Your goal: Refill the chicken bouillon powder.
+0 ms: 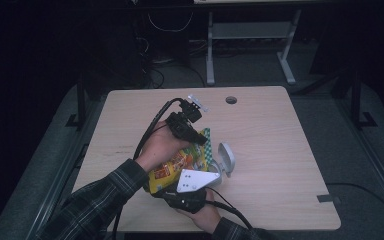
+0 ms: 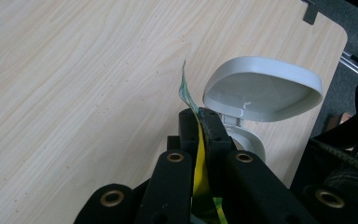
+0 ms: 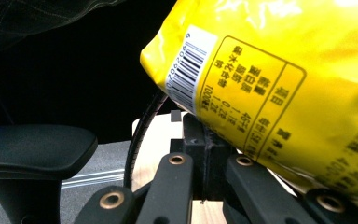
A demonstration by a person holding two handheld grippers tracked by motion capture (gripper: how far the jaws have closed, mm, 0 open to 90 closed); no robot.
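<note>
A yellow snack bag (image 1: 177, 167) is held up over the table between both grippers. My left gripper (image 1: 198, 136) is shut on the bag's green-checked top seam (image 2: 196, 140), which stands out past the jaw tips. At the bag's bottom end, by the table's front edge, sits my right gripper (image 1: 174, 193) with its grey plate (image 1: 196, 180) on top. In the right gripper view the bag's printed back with a barcode (image 3: 186, 74) reaches down into the closed jaws of my right gripper (image 3: 200, 140). A white container with its flip lid open (image 2: 261, 88) stands just right of the bag (image 1: 225, 161).
The light wooden table (image 1: 280, 135) has a round cable hole (image 1: 231, 100) near its far edge. Cables trail from both grippers. A black chair armrest (image 3: 32, 151) shows beside the table in the right gripper view. A desk frame (image 1: 250, 45) stands behind the table.
</note>
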